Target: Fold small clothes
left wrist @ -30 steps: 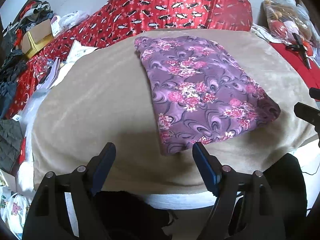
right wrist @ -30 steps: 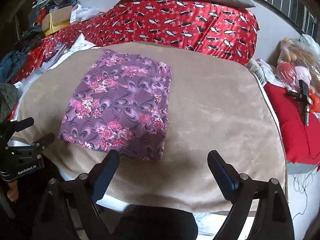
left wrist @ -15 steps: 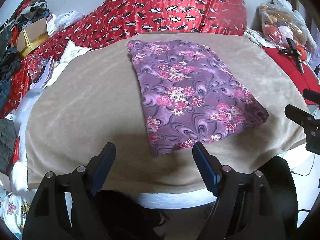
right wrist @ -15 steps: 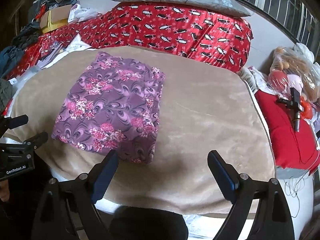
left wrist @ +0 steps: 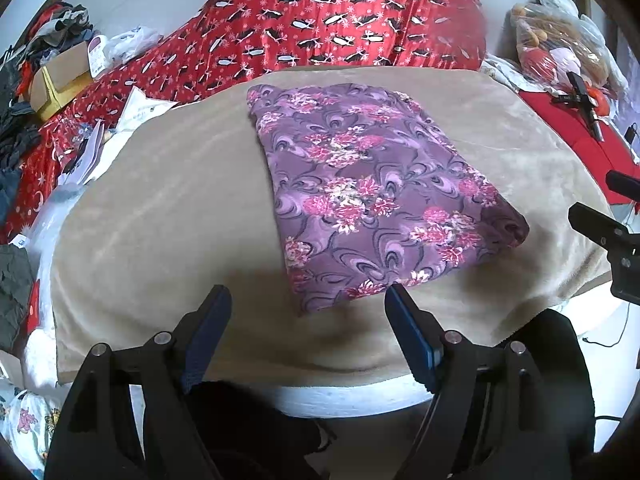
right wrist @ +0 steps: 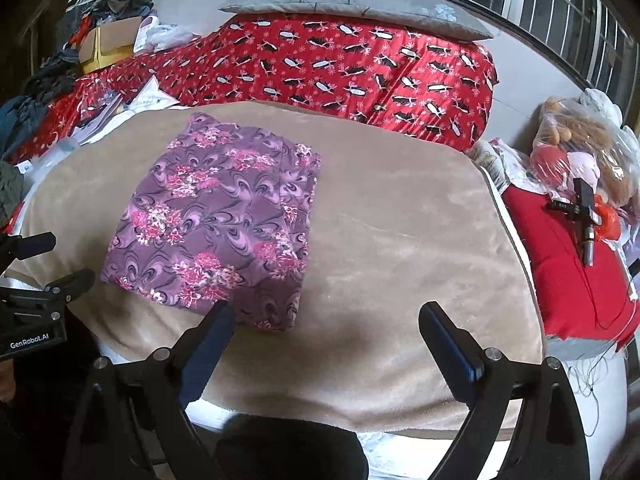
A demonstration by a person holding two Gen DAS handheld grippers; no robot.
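Folded purple cloth [left wrist: 372, 192] lies, seemingly untouched, before 2 spread grippers.

Count: one folded purple cloth [left wrist: 372, 188], one beige blanket [left wrist: 168, 216], one red quilt [right wrist: 360, 68], two grippers, left [left wrist: 306, 300] and right [right wrist: 326, 316].

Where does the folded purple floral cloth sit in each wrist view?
Left wrist: purple floral cloth lies right of centre on the tan blanket, its near edge by the right blue pad.
Right wrist: cloth lies left of centre, its near corner by the left blue pad.
Shared landmark: red patterned quilt behind the blanket.
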